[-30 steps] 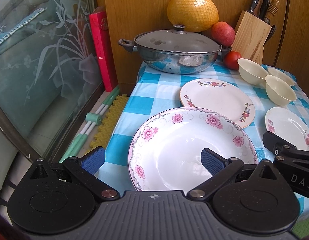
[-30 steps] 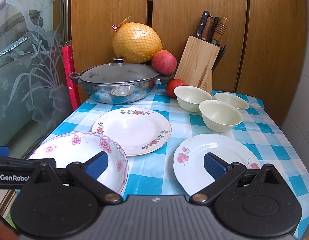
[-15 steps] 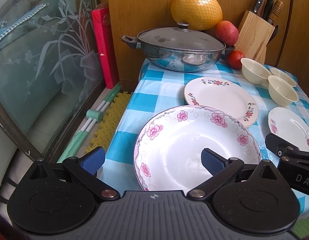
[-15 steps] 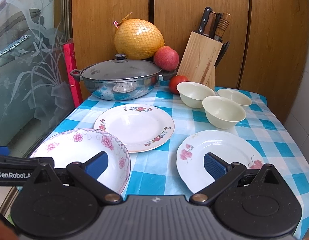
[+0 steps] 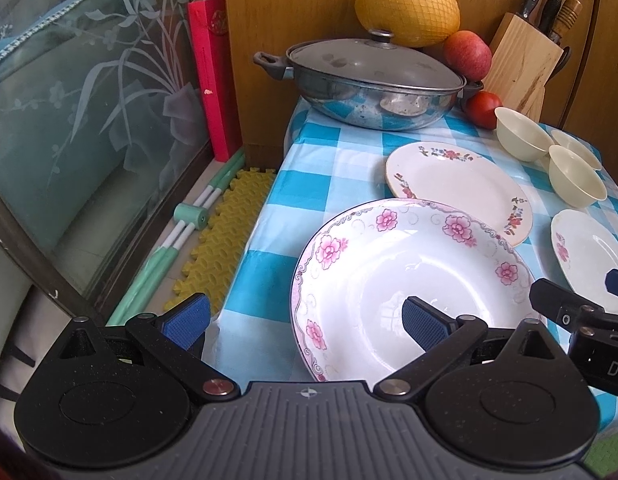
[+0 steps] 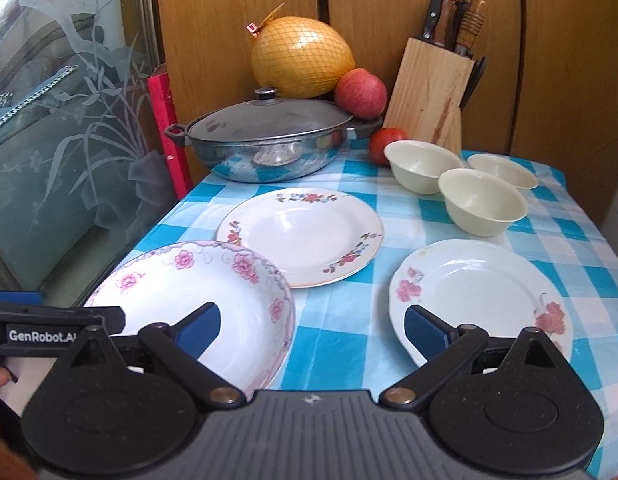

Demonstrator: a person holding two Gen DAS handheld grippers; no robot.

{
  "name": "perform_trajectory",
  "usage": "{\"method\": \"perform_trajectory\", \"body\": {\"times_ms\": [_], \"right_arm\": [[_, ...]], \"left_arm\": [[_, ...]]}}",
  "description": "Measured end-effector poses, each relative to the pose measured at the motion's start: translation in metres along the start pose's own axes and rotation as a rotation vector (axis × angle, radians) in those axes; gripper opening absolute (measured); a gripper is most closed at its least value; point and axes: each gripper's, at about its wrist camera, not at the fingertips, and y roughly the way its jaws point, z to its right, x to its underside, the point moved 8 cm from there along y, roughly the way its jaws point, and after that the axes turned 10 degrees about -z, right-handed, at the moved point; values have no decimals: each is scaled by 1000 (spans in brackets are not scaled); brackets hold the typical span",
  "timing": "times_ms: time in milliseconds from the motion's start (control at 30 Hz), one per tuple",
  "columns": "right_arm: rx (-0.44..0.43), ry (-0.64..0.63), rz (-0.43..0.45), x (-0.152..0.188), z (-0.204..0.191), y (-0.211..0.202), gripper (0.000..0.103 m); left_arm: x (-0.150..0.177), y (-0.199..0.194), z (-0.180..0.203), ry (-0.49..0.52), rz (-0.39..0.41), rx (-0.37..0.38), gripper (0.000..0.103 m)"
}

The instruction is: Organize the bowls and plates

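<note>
Frosted glass with etched leaves is filling the left side of both views, and wooden panels are backing the counter (image 6: pixel 557 276), which is wearing a blue-and-white checked cloth.

At the lower left of the right wrist view, the large pink-flowered plate (image 6: pixel 213 280) is sitting at the counter's near left corner. The left claw (image 5: pixel 305 320) is hovering over it with its pads wide apart, one off the plate's left edge and the other above the plate's well, gripping nothing. To its upper right, in the middle of the frame, the gold-rimmed plate (image 6: pixel 301 236) is lying flat, its near edge seeming to tuck just behind the big plate's rim. Further right, the rose-printed plate (image 6: pixel 481 292) is lying apart from the others, and the right claw (image 6: pixel 313 330) is hanging over the gap between it and the big plate, also spread open and empty. At the upper right, three cream bowls (image 6: pixel 481 200) are clustering close together near the knife block (image 6: pixel 429 100).

These dishes are looking like glazed ceramic: stiff, smooth, probably slippery, and liable to chip if knocked together (the big one likely the heaviest). I judge the raised rim the best hold for each plate, one pad over and one under the lip; the bowls should take a pinch across the wall.
</note>
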Motion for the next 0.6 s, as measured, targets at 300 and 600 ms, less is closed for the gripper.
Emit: {"method": "perform_trajectory", "body": {"times_ms": [300, 600], "right_arm": [[-72, 4, -65, 1, -5, 15, 80], [-131, 21, -132, 4, -4, 28, 63]], "left_arm": [[0, 13, 0, 17, -42, 12, 99], [0, 29, 1, 29, -100, 20, 91]]}}
